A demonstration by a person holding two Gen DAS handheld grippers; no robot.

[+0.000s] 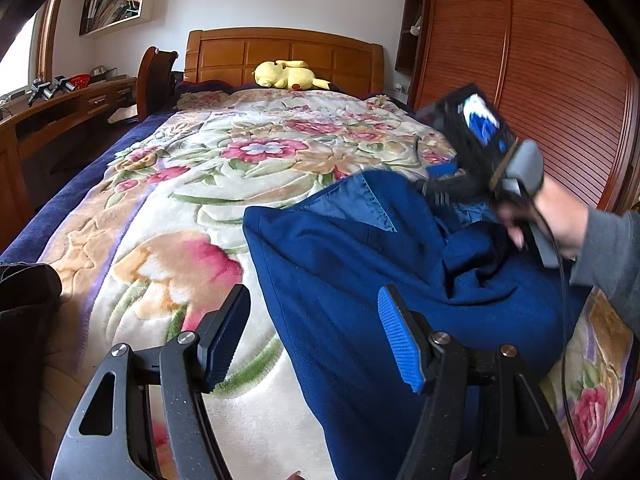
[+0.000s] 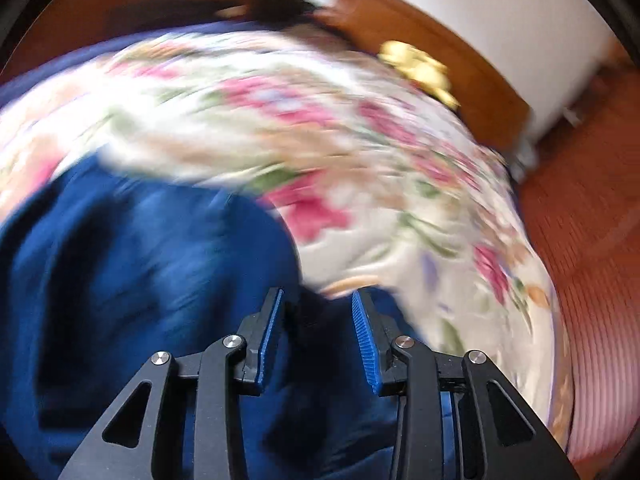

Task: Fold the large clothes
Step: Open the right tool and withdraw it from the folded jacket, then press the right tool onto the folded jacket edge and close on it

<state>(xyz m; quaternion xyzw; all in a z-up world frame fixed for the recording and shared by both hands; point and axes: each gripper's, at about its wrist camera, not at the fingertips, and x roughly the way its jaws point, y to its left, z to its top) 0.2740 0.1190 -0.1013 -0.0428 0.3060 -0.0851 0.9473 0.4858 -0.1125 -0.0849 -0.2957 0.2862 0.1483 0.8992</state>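
The blue garment (image 1: 360, 264) lay bunched on the floral blanket (image 1: 208, 184) covering the bed, toward the near right side, with a lighter stitched lining (image 1: 360, 204) turned up at its far edge. The left tongs (image 1: 316, 340) stood wide apart with nothing between the pads, the right-hand pad over the garment's edge and the other over bare blanket. The right tongs (image 2: 318, 340) were partly open above a dark fold of the same cloth; the right wrist view was badly blurred, and no pad could be seen pressing on fabric. A hand (image 1: 556, 220) in a grey sleeve held the right tool above the garment. A yellow plush toy (image 1: 288, 74) sat by the wooden headboard (image 1: 280, 54).
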